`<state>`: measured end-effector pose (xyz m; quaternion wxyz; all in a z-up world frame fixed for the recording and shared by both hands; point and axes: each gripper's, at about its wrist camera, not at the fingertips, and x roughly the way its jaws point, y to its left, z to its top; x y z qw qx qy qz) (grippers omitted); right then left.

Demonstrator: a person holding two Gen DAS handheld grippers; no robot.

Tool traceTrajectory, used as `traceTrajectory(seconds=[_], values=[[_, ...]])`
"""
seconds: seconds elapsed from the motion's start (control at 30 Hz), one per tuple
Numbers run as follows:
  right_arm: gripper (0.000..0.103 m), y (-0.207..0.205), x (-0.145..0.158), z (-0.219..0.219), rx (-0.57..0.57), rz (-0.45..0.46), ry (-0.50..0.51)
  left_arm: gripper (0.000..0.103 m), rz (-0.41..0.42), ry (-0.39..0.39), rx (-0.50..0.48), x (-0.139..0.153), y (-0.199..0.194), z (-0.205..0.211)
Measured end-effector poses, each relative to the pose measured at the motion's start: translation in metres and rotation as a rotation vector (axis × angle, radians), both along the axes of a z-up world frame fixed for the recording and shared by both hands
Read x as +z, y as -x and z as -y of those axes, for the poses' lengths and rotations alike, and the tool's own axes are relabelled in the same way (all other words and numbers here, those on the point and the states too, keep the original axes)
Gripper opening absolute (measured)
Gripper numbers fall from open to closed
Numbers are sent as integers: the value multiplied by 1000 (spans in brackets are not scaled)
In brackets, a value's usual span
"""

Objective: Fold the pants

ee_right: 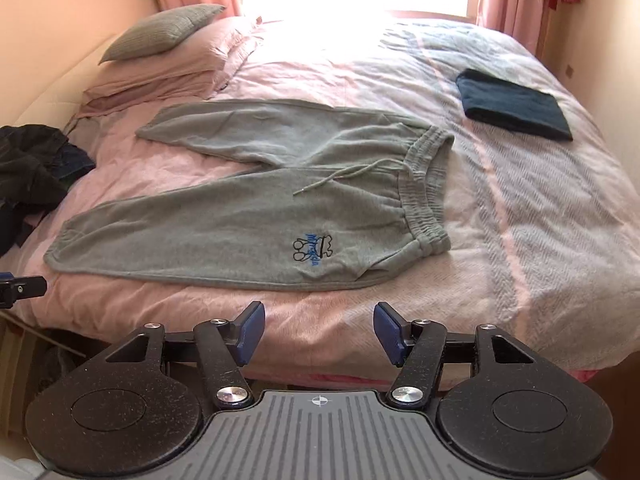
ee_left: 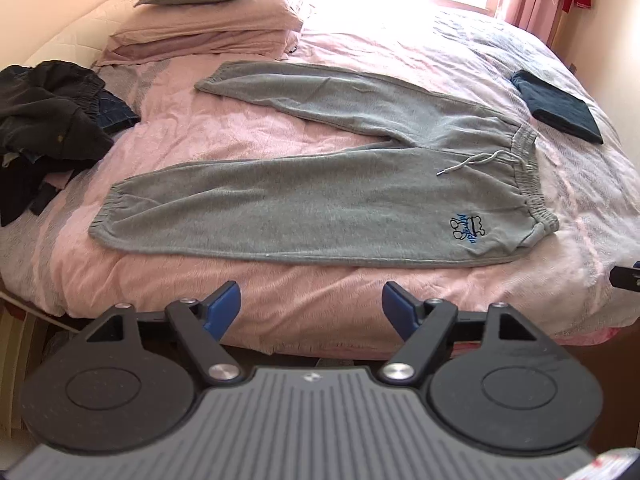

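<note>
Grey sweatpants (ee_left: 304,204) (ee_right: 248,216) lie spread flat on the pink bed, both legs pointing left, the elastic waistband (ee_left: 528,176) (ee_right: 426,184) to the right. A blue logo (ee_left: 466,232) (ee_right: 312,252) marks the near leg by the waist. My left gripper (ee_left: 311,308) hovers open before the bed's near edge, below the near leg, holding nothing. My right gripper (ee_right: 319,326) is likewise open and empty, off the bed's near edge below the logo. Each gripper's tip shows at the edge of the other view.
A folded dark blue garment (ee_left: 556,106) (ee_right: 514,104) lies at the right of the bed. A heap of dark clothes (ee_left: 48,128) (ee_right: 32,172) sits at the left edge. Pillows (ee_left: 208,12) (ee_right: 160,52) are stacked at the far left. A bright window is behind.
</note>
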<state>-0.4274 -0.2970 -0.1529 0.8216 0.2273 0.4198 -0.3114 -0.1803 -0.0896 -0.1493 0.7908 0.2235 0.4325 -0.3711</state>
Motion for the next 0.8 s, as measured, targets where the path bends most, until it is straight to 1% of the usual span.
traceTrajectory(seconds=[0.2, 0.37, 0.43, 0.8], values=[[58, 12, 15, -15, 33, 16, 2, 75, 21, 14, 12, 19, 16, -19], [58, 19, 22, -24, 45, 22, 10, 76, 37, 42, -11, 32, 30, -26], [58, 22, 23, -24, 45, 22, 7, 78, 46, 43, -13, 35, 34, -25], [58, 23, 21, -32, 77, 21, -2, 78, 56, 34, -6, 39, 44, -35]])
